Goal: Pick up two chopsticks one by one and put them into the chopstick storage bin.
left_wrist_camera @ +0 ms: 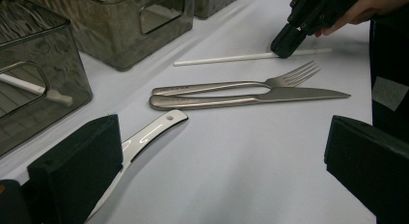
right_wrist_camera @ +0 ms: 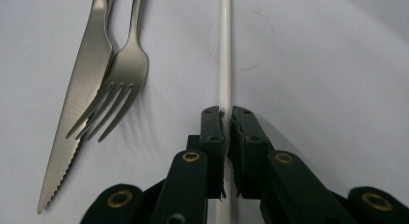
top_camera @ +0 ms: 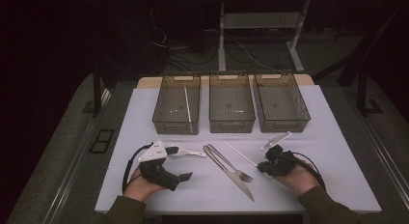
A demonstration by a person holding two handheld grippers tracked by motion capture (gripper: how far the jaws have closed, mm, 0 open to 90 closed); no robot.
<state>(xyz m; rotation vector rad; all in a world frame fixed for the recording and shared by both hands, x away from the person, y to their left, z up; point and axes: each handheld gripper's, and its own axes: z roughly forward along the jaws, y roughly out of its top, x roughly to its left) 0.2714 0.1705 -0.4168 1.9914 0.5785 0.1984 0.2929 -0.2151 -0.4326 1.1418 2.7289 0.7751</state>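
Right hand-held gripper clamps the white stick; left hand-held gripper gapes; no legible writing, seemingly.

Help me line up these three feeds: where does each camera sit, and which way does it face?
High view: above the near edge, facing forward and down on the table; both hands show.
Left gripper view: on the left gripper, facing across to the knife.
Right gripper view: on the right gripper, along the white stick.
All share the fork.

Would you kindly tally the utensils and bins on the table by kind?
Bins: 3
White sticks: 2, one clamped in the right gripper, one in the left bin
Forks: 1
Knives: 1
Total: 7
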